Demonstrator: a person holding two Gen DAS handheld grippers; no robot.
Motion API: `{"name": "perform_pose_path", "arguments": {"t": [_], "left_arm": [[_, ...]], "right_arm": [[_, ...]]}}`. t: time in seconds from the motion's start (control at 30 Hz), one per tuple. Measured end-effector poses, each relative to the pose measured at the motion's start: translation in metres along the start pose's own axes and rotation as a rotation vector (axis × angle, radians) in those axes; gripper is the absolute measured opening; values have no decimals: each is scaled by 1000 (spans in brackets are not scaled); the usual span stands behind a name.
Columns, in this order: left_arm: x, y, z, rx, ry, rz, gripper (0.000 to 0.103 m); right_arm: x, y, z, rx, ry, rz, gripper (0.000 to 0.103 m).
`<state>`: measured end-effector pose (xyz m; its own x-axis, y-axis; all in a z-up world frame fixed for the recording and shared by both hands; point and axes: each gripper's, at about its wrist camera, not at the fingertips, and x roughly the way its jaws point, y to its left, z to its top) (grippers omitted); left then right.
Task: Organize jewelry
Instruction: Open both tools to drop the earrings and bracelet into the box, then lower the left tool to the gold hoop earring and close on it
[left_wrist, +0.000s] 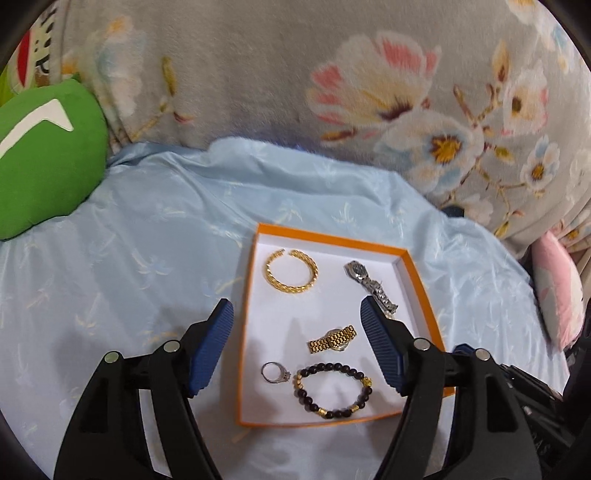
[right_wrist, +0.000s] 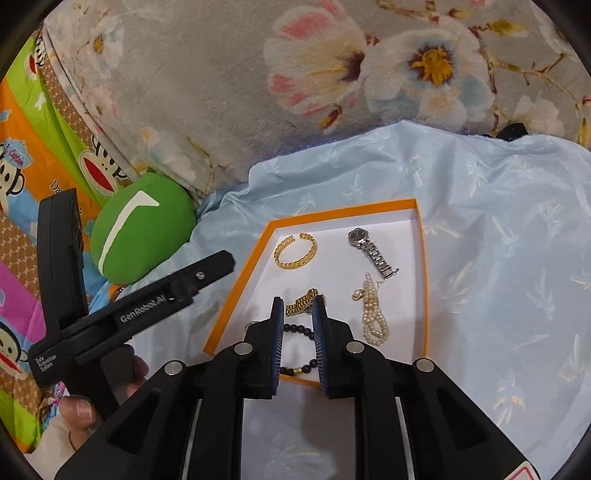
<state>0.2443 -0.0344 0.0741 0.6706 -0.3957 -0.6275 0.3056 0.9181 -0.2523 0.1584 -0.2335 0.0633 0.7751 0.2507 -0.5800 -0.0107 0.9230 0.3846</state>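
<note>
A white tray with an orange rim (left_wrist: 332, 239) (right_wrist: 343, 212) lies on the pale blue sheet. In it are a gold bangle (left_wrist: 291, 271) (right_wrist: 295, 251), a silver watch (left_wrist: 371, 282) (right_wrist: 373, 251), a gold watch (left_wrist: 332, 339) (right_wrist: 303, 301), a silver ring (left_wrist: 275, 371), a dark bead bracelet (left_wrist: 332, 387) and a pearl necklace (right_wrist: 373, 314). My left gripper (left_wrist: 297, 306) hangs wide open over the tray's near half, with nothing between its blue pads. My right gripper (right_wrist: 298, 302) stands at the tray's near edge, its jaws a narrow gap apart and empty, the gold watch just beyond its tips.
A green cushion (left_wrist: 44, 162) (right_wrist: 142, 225) sits at the far left. A grey floral blanket (left_wrist: 295, 74) rises behind the sheet (left_wrist: 129, 240). A pink pillow (left_wrist: 557, 288) lies at the right. A hand (right_wrist: 79, 408) holds the left gripper's black handle (right_wrist: 66, 266).
</note>
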Motion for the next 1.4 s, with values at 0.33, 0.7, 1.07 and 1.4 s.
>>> {"name": "perform_pose_path", "arguments": {"t": [0.33,0.7,1.07,1.4], "left_arm": [[-93,38,-55,-3,-9,61,69],[-145,50,-166,44,139,114,69],[-147,44,-204,6,195,74,69],[-135,26,-205,53,199,78,64]], "right_arm": [[-74,16,-82,-49,40,-95,17],[-73,56,-153,-167,169,-115,17],[-47,76,-155,-205,208,-100,17],[-50,64,-161,-138,215,-109,17]]}}
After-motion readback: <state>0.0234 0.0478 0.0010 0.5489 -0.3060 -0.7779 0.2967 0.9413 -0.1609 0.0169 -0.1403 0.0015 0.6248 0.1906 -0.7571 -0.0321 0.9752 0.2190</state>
